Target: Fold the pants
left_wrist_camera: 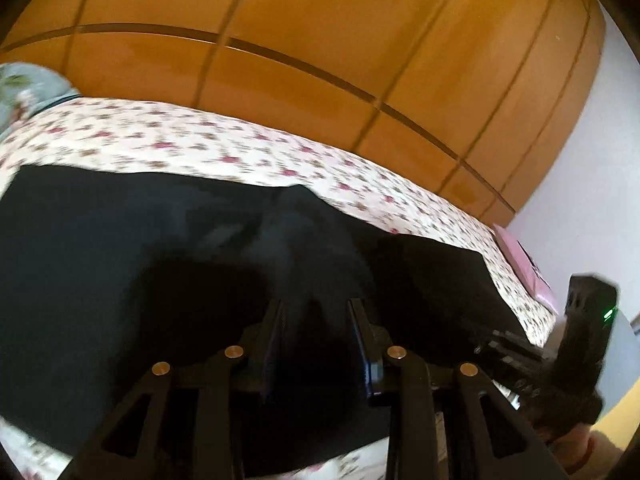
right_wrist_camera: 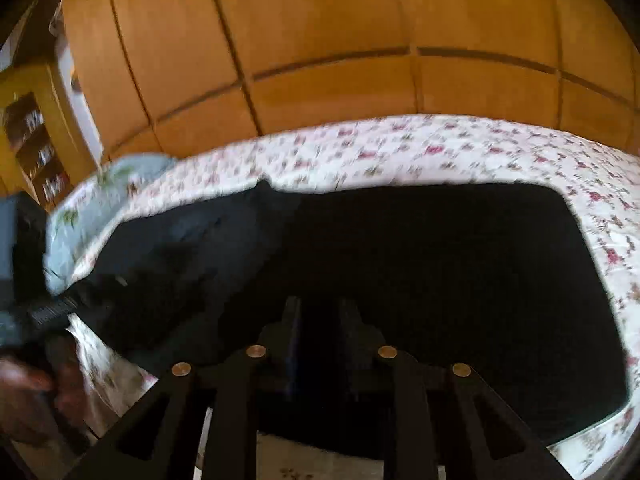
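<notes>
The black fabric pants lie spread flat on a white bedsheet w/ small pink floral print, filling the space right in front of both grippers. In the right wrist view the dark pants run from under the fingers out to a rounded edge far right, sheet showing beyond them.

Left gripper: black two-finger tool, jaws partly apart w/ a narrow gap, black cloth seen between and below the fingers. Fingertips sit low over the pants, prob. touching, but black on black + motion blur, so can't tell if cloth is pinched. Nothing visibly lifted.

Right gripper: same build, fingers also a small gap apart, over the pants' near part. Contact or grasp can't be told either; too dark.

Each view catches the other tool at its edge: right gripper body w/ a green light at far right of the left view; left one, blurred, at far left of the right view, a hand below it.

Beyond the bed: orange-brown wooden wardrobe panels ahead of both grippers. Light-blue floral pillow ahead-left of the right gripper, wooden shelf unit further left. Pink flat item ahead-right of the left gripper, at the bed's edge.
</notes>
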